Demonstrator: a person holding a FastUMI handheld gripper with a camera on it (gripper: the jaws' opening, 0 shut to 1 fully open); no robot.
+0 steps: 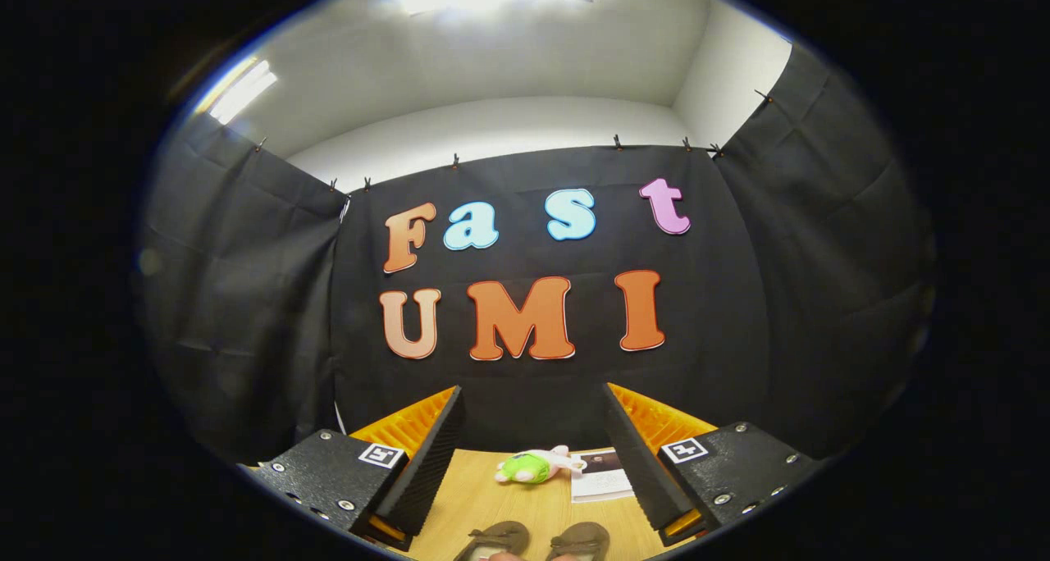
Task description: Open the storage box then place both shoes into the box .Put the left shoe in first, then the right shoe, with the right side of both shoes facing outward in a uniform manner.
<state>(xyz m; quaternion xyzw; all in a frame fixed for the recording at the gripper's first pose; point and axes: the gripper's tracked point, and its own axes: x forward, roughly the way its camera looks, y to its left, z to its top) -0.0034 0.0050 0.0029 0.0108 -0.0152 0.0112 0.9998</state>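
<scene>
Wooden table (492,503) surface extends below the gripper (533,397), which is held level and aimed at the booth's black cloth wall (533,380). The gripper is released: its two fingers (426,454) stand wide apart, with nothing between them and no contact on either pad. Each finger shows a ridged inner face, and a square marker (382,455) is fixed on the housing behind each finger.

Two shoes (537,541) lie on the table below the gap between the fingers, close to the camera. Only their toe ends are visible, so which shoe is left and which is right cannot be determined. They lie side by side, just apart from each other, toes pointing away from the camera toward the wall. Both shoes are brown-grey in tone. Neither shoe touches a finger; the gripper hovers above them.

Beyond the shoes, further along the table and seen in the gap between the fingers, a small plush toy (537,466) with a green body and a pale head lies on its side. Just beside it, toward the right-hand finger, a printed sheet of paper (601,477) lies flat on the table, partly hidden behind that finger.

White ceiling (492,61) with bright light panels spans the area above the cloth wall.
</scene>
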